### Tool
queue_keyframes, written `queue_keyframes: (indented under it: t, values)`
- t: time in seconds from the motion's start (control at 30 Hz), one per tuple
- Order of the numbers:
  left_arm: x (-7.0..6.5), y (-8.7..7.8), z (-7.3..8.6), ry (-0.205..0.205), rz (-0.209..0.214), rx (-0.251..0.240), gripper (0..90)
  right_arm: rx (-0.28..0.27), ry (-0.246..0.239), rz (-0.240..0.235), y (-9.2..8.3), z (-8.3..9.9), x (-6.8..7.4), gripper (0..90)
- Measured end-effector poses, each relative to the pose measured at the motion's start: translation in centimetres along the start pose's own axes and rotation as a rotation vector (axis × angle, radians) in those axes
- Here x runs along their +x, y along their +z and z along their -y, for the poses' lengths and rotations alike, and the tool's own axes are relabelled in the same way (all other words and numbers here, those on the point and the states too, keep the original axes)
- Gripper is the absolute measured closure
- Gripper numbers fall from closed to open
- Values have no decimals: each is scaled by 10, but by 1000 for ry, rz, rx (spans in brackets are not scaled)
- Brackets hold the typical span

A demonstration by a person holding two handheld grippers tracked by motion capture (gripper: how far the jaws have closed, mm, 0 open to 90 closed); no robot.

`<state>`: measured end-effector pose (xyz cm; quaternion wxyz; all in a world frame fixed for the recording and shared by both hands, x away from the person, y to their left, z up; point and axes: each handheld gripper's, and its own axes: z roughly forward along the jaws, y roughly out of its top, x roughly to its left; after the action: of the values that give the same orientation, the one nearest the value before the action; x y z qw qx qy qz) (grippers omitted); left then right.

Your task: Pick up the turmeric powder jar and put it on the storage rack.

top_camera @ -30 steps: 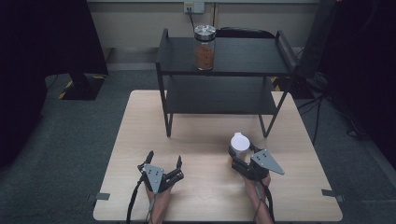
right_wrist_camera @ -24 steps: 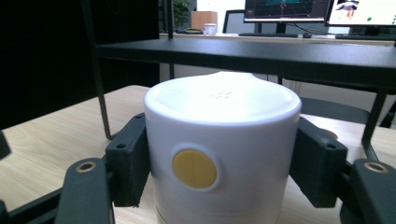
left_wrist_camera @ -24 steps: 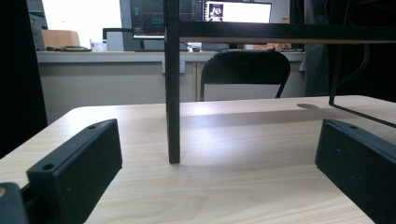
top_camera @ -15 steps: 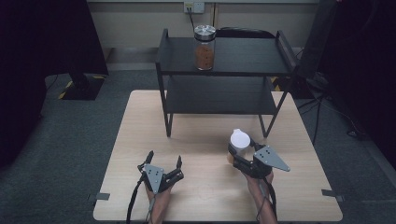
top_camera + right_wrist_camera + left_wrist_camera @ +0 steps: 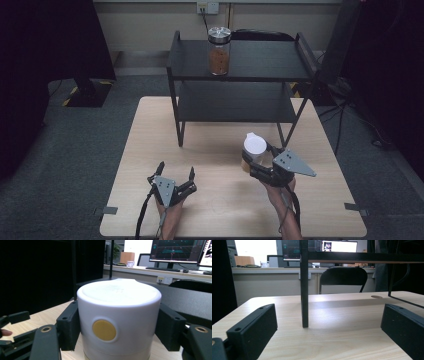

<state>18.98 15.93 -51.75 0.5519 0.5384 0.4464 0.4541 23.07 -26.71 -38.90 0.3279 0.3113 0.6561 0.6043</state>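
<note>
My right gripper (image 5: 257,154) is shut on a white-capped container (image 5: 254,146), held above the wooden table (image 5: 215,150) in front of the shelf's right leg. In the right gripper view the white cap (image 5: 119,315) with a yellow round button sits squeezed between both black jaws. Over the near left part of the table my left gripper (image 5: 175,171) rests low and open, with nothing between its jaws. The left gripper view looks along the tabletop at the shelf's front left leg (image 5: 304,290). A glass jar (image 5: 219,51) with a metal lid and brown contents stands on the shelf's top board.
The black two-level shelf (image 5: 240,75) stands on the far half of the table, with its lower board bare. A black chair (image 5: 343,280) and a counter with monitors lie beyond the table. Dark curtains hang on both sides.
My right gripper has risen with the white-capped container, which now hangs higher above the table. The left gripper has stayed where it was.
</note>
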Motion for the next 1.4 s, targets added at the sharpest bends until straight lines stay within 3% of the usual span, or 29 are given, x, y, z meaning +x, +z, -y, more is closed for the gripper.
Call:
queue_keyframes:
  t: [0.37,0.73,0.87,1.2,1.4]
  values:
    - [0,0,0,0,0,0,1,-28,2,-62,-3,-32,-20,301]
    - [-1,0,0,0,-3,0,0,-53,-18,-75,3,-76,-38,301]
    - [-1,0,0,1,-3,0,1,-60,10,-96,6,-86,-44,301]
    - [-1,0,0,1,-7,0,0,-56,-18,-61,14,-123,-45,301]
    - [-2,0,0,2,-10,1,0,-67,-8,-16,24,-148,-50,301]
